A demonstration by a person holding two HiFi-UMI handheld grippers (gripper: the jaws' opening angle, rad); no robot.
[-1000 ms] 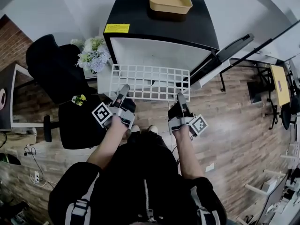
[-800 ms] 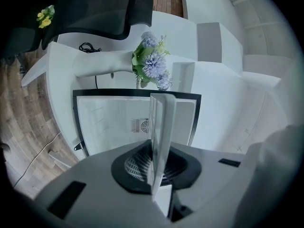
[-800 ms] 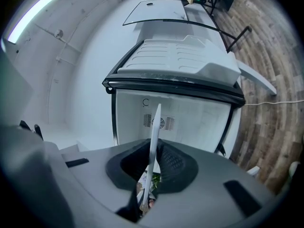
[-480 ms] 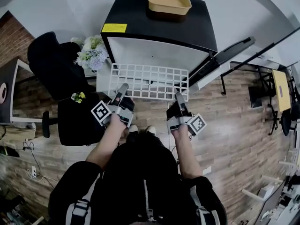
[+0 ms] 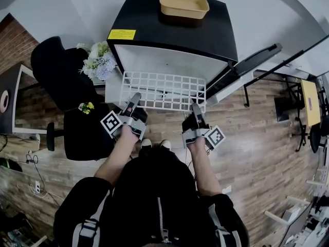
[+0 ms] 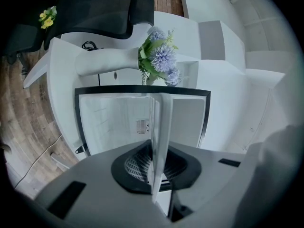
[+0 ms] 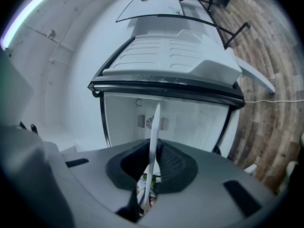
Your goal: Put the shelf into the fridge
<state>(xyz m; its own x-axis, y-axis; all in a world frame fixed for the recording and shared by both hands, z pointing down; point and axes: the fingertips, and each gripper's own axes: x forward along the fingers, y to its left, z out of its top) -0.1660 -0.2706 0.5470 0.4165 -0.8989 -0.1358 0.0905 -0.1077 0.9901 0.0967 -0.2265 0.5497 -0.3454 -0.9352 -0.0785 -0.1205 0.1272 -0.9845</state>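
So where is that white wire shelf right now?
In the head view the shelf is mid-picture, held flat just in front of the open fridge. Its near edge is gripped by the left gripper and the right gripper.

No legible txt anywhere. Yellow sticker [image 5: 122, 34] on top of fridge [image 5: 175, 24], front-left corner: dark print on it, too small to read. On left tongs [image 5: 135, 98] the left marker cube [image 5: 111, 124], on right tongs [image 5: 195, 106] the right marker cube [image 5: 218, 136]: b/w square patterns only, no chars or nos. Yellow board [image 5: 308, 98] far right: small dark mark, unreadable. Both gripper views: 0 readable labels or brand marks.
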